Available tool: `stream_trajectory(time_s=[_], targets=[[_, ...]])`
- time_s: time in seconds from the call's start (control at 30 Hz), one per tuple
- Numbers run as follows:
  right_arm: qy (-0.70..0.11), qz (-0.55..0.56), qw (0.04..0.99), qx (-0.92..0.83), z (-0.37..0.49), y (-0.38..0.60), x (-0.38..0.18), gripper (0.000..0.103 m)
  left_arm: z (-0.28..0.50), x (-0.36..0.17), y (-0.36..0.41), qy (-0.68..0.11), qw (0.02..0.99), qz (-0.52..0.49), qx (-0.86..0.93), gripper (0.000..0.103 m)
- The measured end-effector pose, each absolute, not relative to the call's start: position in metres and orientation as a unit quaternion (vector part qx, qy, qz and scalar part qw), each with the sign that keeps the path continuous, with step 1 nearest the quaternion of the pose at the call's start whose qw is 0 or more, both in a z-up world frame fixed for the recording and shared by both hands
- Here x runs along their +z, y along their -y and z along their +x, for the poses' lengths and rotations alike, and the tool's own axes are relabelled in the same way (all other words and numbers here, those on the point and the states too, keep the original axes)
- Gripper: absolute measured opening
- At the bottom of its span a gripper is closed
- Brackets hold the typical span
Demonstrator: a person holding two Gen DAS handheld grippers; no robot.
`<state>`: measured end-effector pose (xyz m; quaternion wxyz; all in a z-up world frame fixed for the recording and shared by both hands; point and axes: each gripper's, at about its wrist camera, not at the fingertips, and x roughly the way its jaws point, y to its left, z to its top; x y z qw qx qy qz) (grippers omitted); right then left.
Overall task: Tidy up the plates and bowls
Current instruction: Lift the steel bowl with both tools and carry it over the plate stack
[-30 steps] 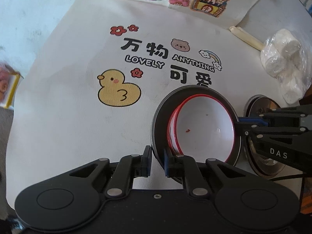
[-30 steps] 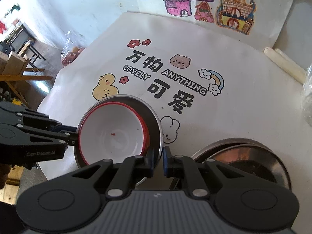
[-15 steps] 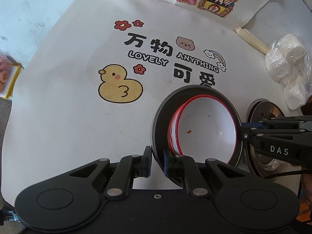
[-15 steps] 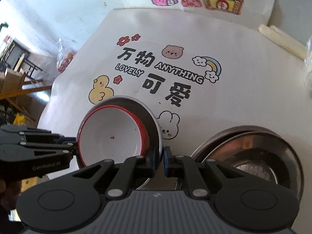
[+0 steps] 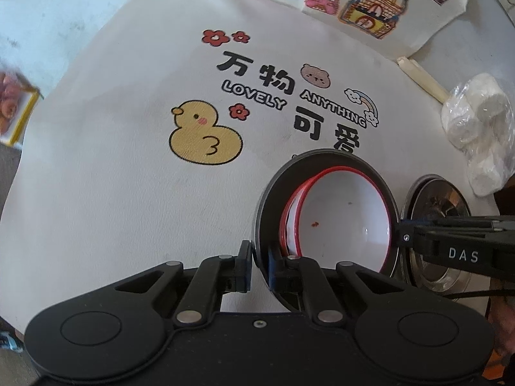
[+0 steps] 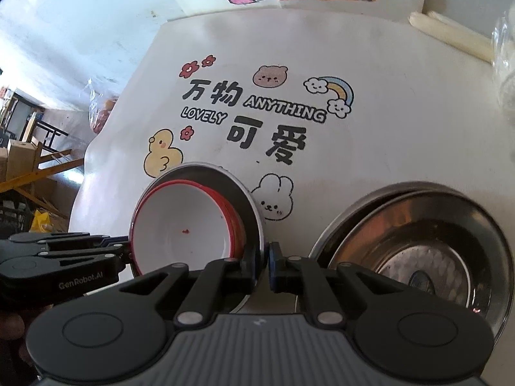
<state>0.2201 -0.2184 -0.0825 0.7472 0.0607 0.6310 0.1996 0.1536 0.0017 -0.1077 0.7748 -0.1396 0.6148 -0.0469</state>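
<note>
A grey metal plate carries stacked white bowls with red rims. It is held above the table between both grippers. My left gripper is shut on the plate's near-left rim. My right gripper is shut on the plate's opposite rim; the bowls show to its left. In the left wrist view the right gripper reaches in from the right. A stack of steel plates lies on the table to the right, also in the left wrist view.
A white cloth with a duck and lettering covers the table. A plastic bag of white rolls and a pale stick lie at the far right. Drawings lie at the back. The table's left edge drops to the floor.
Both grippers have lifted the plate with its bowls and tilted it; the cloth and the steel plates look farther below. The grips have not changed.
</note>
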Motion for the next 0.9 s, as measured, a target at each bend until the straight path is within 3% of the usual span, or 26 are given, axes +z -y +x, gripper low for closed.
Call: stream_trajectory(time_s=[0.9], targets=[[-0.651, 0.11, 0.722, 0.207, 0.204, 0.228, -0.063, 0.01, 0.142, -0.087, -0.01, -0.624, 0.76, -0.182, -0.033, 0.005]])
